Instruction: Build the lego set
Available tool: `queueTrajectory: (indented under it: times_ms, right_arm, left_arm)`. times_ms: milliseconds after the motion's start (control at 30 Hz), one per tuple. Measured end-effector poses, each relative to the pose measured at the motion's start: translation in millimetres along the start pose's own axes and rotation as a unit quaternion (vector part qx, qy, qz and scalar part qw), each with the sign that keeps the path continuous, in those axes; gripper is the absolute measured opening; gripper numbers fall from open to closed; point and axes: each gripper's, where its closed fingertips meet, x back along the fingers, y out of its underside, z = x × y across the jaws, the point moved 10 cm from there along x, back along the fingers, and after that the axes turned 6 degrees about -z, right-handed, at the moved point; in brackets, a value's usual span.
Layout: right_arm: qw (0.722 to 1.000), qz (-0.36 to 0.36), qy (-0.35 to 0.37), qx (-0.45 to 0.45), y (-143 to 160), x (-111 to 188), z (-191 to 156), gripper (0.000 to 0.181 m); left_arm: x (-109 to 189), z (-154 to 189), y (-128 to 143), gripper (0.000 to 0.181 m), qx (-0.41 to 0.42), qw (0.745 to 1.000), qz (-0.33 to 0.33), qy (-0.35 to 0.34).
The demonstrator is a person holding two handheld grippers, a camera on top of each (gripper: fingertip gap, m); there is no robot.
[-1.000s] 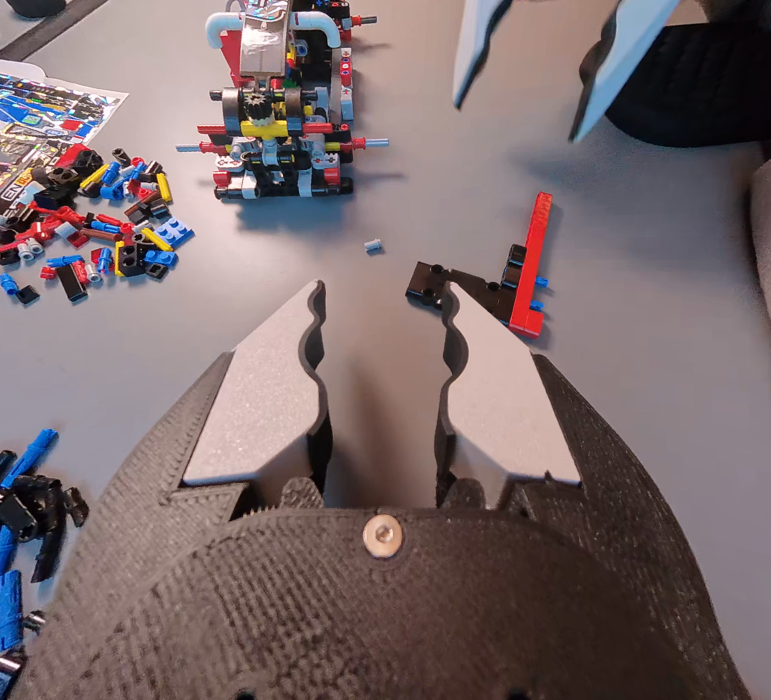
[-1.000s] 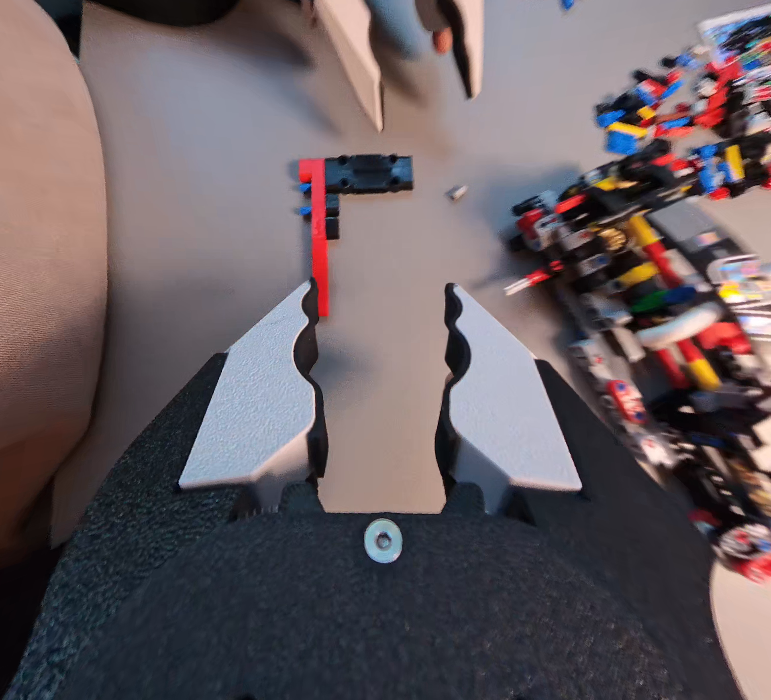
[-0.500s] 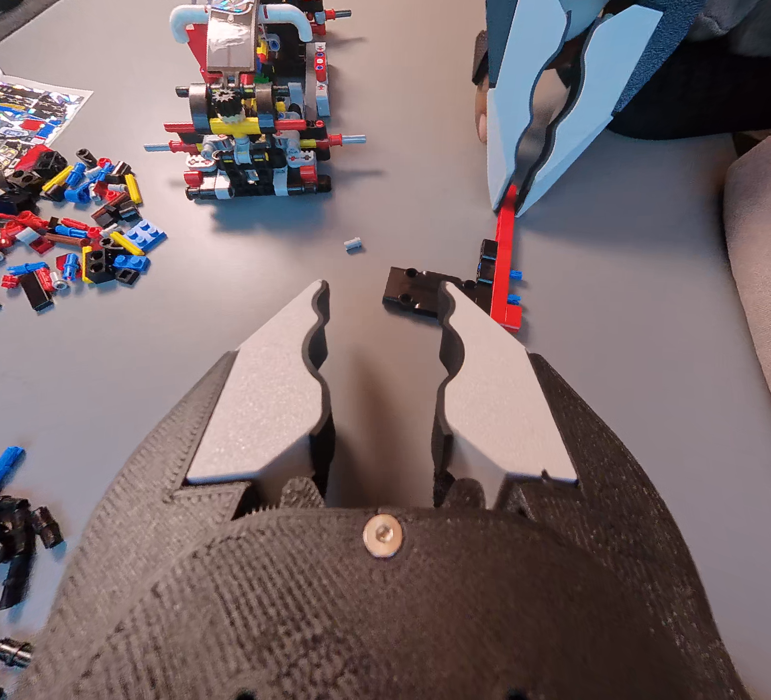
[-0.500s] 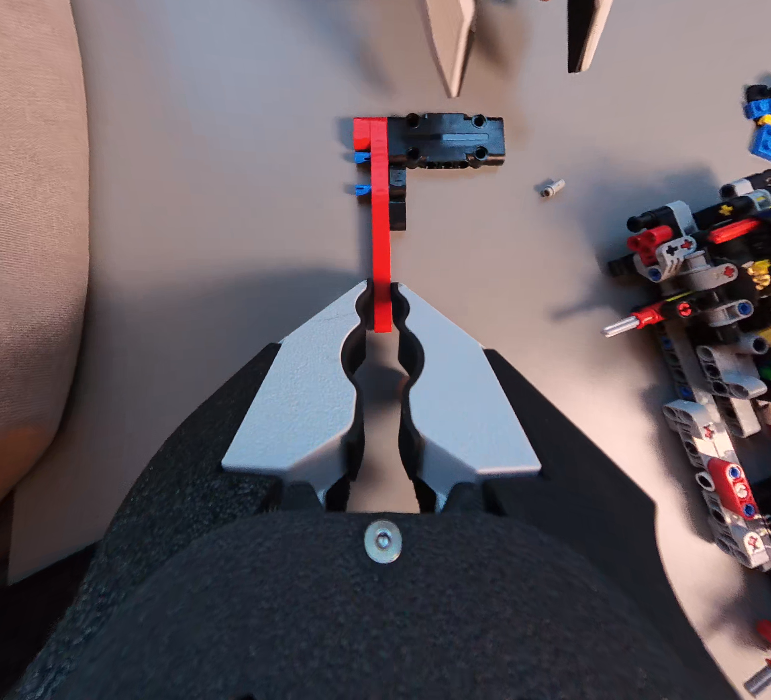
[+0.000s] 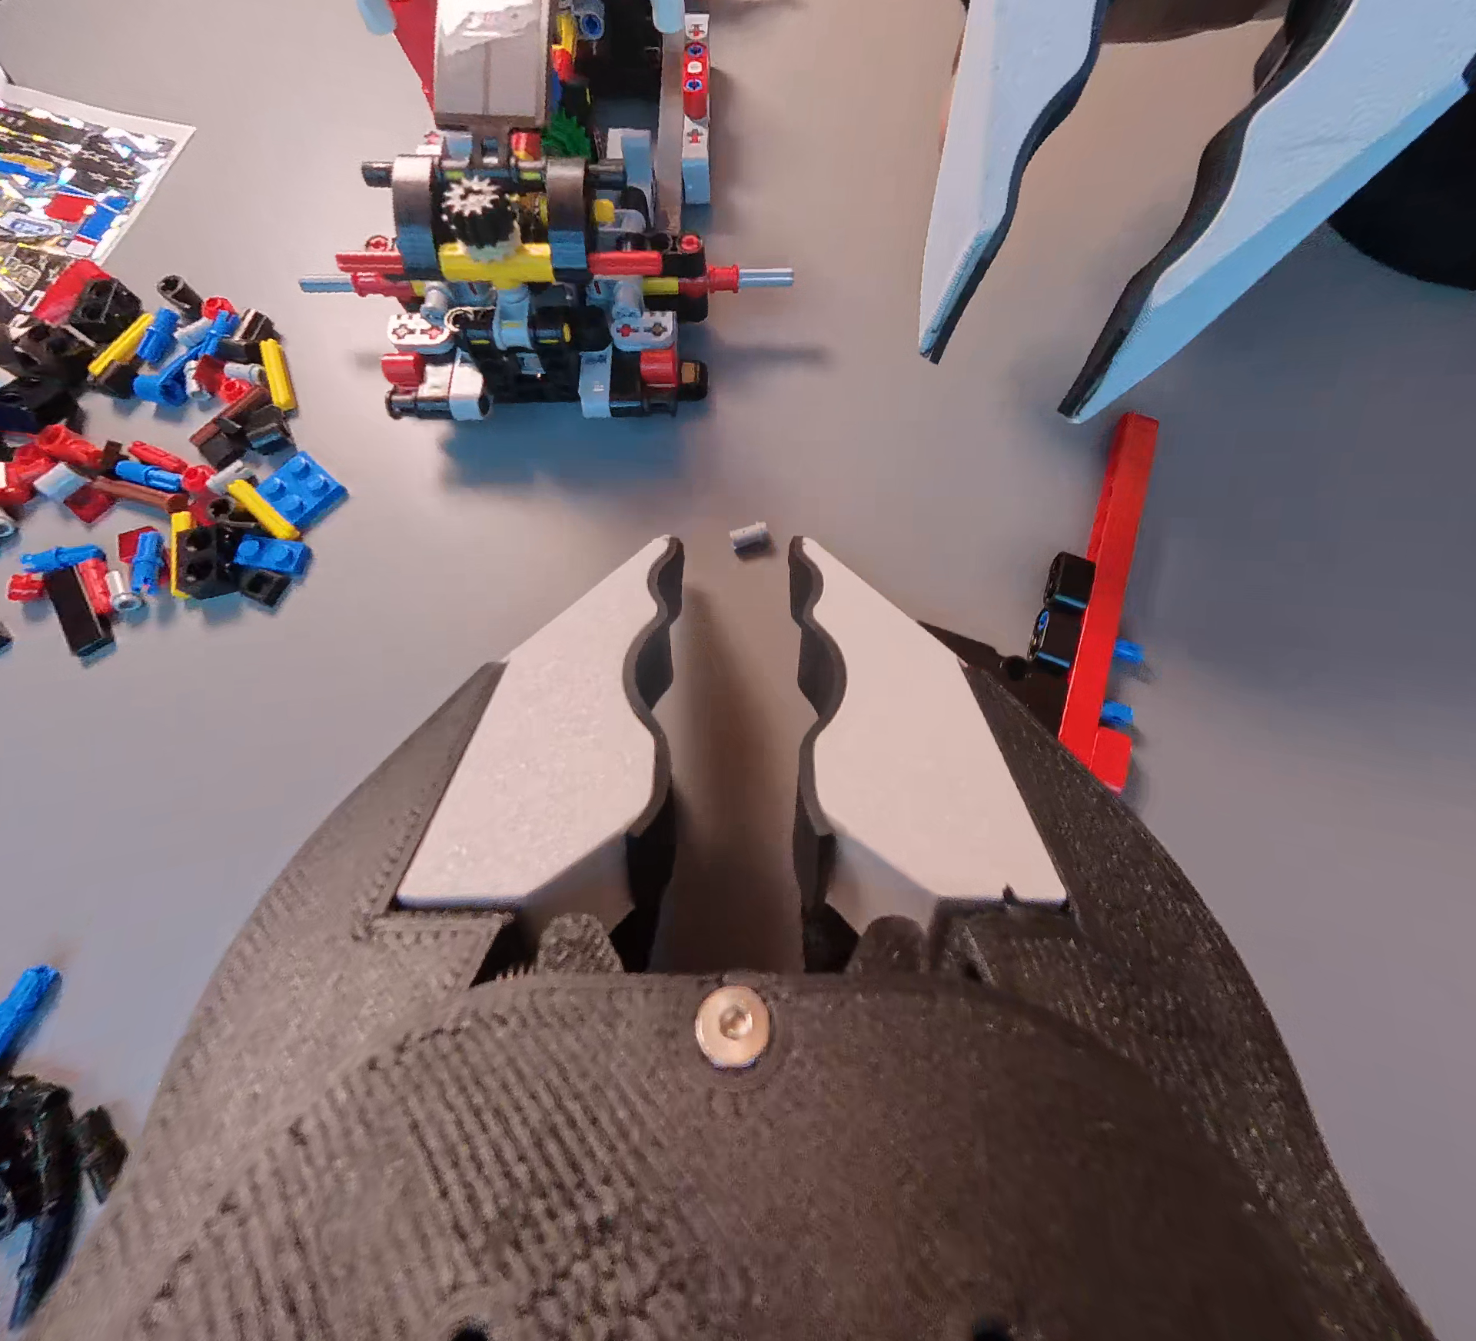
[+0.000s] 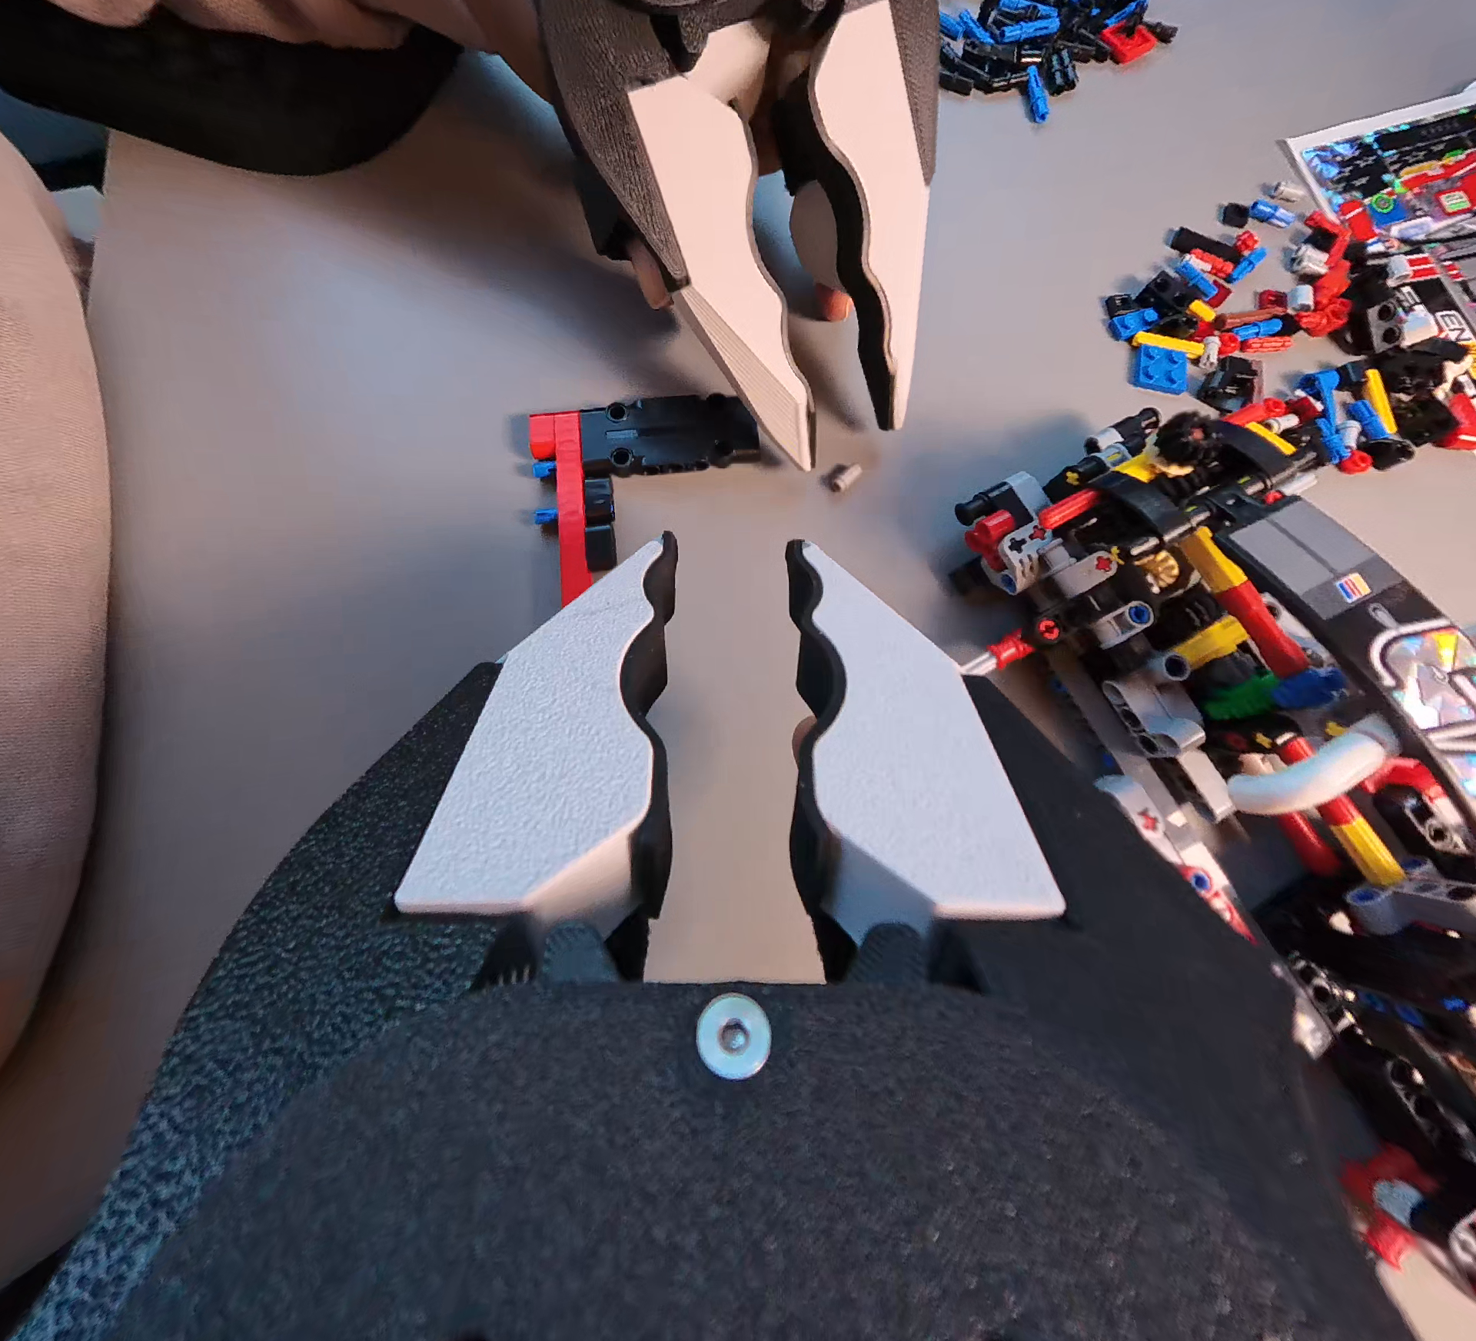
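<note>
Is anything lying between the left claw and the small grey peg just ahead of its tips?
Nothing visible. The left claw is open, and only bare table separates its tips from the grey peg.

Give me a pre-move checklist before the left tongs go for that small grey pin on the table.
1. Left tongs open: ok.
2. Small grey pin lying free, just ahead of the tips: ok.
3. Pin centred between the tips: ok in the left wrist view; the right wrist view puts it beyond the near fingertip.
4. Right tongs open, holding nothing: ok.
5. Red-and-black subassembly resting free on the table: ok.
6. Tip height above the table: cannot tell.
</note>
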Motion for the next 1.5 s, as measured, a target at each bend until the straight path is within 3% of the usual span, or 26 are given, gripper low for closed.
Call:
queueTrajectory:
  times_ms: [367, 633, 833, 1000, 1133, 1333, 1500]
  right_arm:
    - [0.997, 0.044, 0.032, -0.053, 26, 20, -1, 0.024]
    - [0.994, 0.068, 0.051, -0.073, 32, 21, 6, 0.023]
    - [0.987, 0.103, 0.088, -0.088, 34, 26, 16, 0.022]
    - [0.985, 0.11, 0.092, -0.094, 34, 24, 17, 0.022]
    - [0.993, 0.088, 0.062, -0.053, 37, 21, 8, 0.025]
    - [0.999, 0.044, 0.002, 0.005, 38, 12, -9, 0.031]
    - [0.999, 0.042, 0.028, 0.01, 39, 20, -3, 0.032]
  left_arm:
    - [-10, 8, -8, 0.009, -0.038, 0.998, -0.031, -0.03]
    - [-3, 3, -5, 0.008, -0.044, 0.997, -0.02, -0.052]
    - [24, -55, -1, 0.008, 0.035, 0.99, 0.009, -0.135]
    - [14, -109, -3, 0.008, 0.071, 0.98, -0.024, -0.187]
    - [7, -120, -8, 0.011, 0.067, 0.977, -0.027, -0.202]
    - [22, -103, -14, 0.047, 0.07, 0.982, 0.009, -0.177]
    - [37, -45, -14, 0.059, 0.03, 0.999, 0.036, 0.008]
